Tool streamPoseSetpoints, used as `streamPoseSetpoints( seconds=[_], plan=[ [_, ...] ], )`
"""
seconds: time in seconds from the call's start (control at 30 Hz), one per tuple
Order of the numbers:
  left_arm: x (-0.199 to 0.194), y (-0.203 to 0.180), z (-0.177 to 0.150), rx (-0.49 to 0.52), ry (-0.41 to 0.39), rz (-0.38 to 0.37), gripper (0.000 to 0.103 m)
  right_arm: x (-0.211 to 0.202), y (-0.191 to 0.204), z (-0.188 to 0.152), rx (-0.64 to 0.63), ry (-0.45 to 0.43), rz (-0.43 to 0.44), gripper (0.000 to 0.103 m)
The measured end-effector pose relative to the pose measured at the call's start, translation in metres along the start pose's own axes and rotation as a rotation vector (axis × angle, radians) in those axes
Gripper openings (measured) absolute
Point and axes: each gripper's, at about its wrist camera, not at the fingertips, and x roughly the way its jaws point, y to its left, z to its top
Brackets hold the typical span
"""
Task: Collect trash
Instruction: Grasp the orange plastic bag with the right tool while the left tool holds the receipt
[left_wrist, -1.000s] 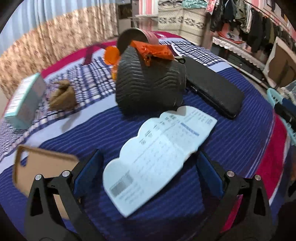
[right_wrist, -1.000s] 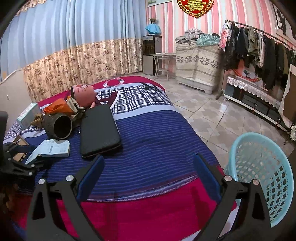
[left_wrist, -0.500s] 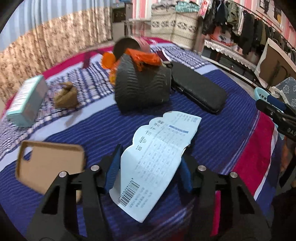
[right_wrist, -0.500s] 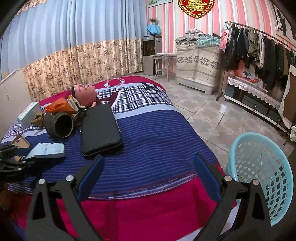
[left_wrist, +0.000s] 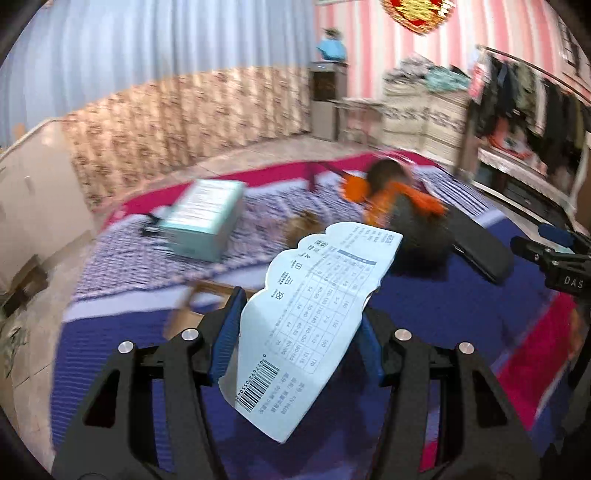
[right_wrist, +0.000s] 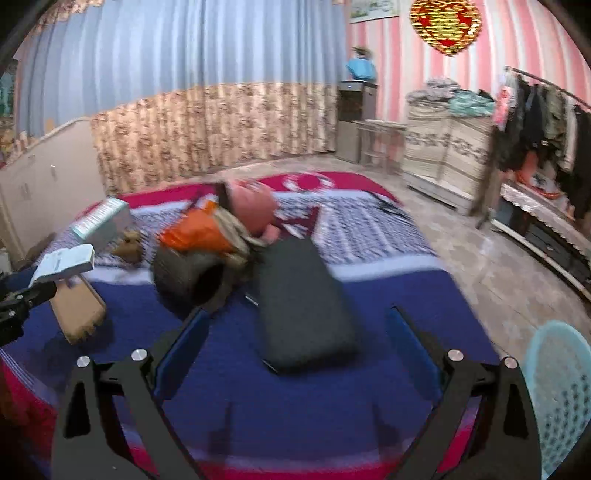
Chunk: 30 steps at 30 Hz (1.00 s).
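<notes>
Currently, the scene reads as follows.
Left tongs (left_wrist: 295, 332): pressed onto the pale blue paper size tag (left_wrist: 317, 314); the tag is pinched by its edges and lifted clear of the bed (left_wrist: 461, 306).
Paper size tag: printed grid and barcode legible; its lower corner overhangs the tongs.
Right tongs (right_wrist: 297, 354): spread wide, nothing between the pads, above the blue striped bedcover.
Black flat case (right_wrist: 303, 306): lies on the bed just ahead of the right tongs; blurred.
Dark ribbed cylinder (right_wrist: 188, 273): beside the case, under an orange wrapper (right_wrist: 195, 232); outlines smeared.
Teal box (left_wrist: 203, 221): far side of the bed, blurred.
Brown phone case (right_wrist: 75, 306): partly hidden behind the left tongs.
Light blue basket (right_wrist: 557, 398): on the floor, cut off at the right edge.
</notes>
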Motion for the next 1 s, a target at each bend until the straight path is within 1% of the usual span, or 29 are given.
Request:
streamPoseSetpoints(
  seconds=[0.1, 0.2, 0.23, 0.27, 0.3, 0.33, 0.37, 0.4, 0.43, 0.47, 0.57, 0.63, 0.77, 0.9, 1.0],
  plan=[
    [0.0, 0.023, 0.007, -0.023, -0.013, 0.055, 0.055, 0.02, 0.028, 0.019, -0.013, -0.008, 0.059, 0.094],
    [0.002, 0.038, 0.009, -0.046, -0.011, 0.078, 0.055, 0.041, 0.055, 0.035, -0.028, 0.0, 0.094, 0.093],
    [0.002, 0.043, 0.01, -0.056, -0.011, 0.085, 0.055, 0.05, 0.06, 0.04, -0.026, 0.013, 0.103, 0.089],
    [0.003, 0.047, 0.011, -0.066, -0.011, 0.088, 0.055, 0.06, 0.066, 0.043, -0.021, 0.034, 0.115, 0.079],
    [0.004, 0.051, 0.012, -0.074, -0.011, 0.088, 0.055, 0.068, 0.068, 0.044, -0.017, 0.056, 0.129, 0.073],
    [0.005, 0.054, 0.012, -0.087, -0.013, 0.088, 0.055, 0.077, 0.069, 0.045, -0.011, 0.086, 0.145, 0.061],
    [0.004, 0.056, 0.013, -0.093, -0.017, 0.089, 0.055, 0.082, 0.07, 0.045, -0.006, 0.1, 0.155, 0.054],
    [0.004, 0.057, 0.014, -0.096, -0.021, 0.091, 0.055, 0.086, 0.07, 0.046, 0.003, 0.111, 0.173, 0.049],
    [0.004, 0.058, 0.013, -0.097, -0.023, 0.093, 0.055, 0.089, 0.07, 0.046, 0.013, 0.122, 0.188, 0.037],
    [0.005, 0.058, 0.015, -0.097, -0.025, 0.093, 0.055, 0.088, 0.069, 0.045, 0.02, 0.121, 0.2, 0.021],
    [0.004, 0.052, 0.021, -0.086, -0.035, 0.098, 0.055, 0.075, 0.069, 0.042, -0.011, 0.079, 0.192, 0.016],
    [0.003, 0.047, 0.024, -0.086, -0.046, 0.09, 0.055, 0.067, 0.067, 0.044, -0.019, 0.046, 0.176, 0.016],
    [-0.004, 0.031, 0.031, -0.076, -0.06, 0.072, 0.055, 0.039, 0.048, 0.049, 0.002, -0.006, 0.163, 0.016],
    [-0.01, 0.009, 0.037, -0.037, -0.092, 0.055, 0.055, -0.004, 0.015, 0.045, 0.008, -0.056, 0.12, 0.016],
    [-0.017, -0.015, 0.045, -0.024, -0.117, 0.014, 0.055, -0.032, -0.015, 0.036, 0.018, -0.074, 0.071, 0.016]
  ],
)
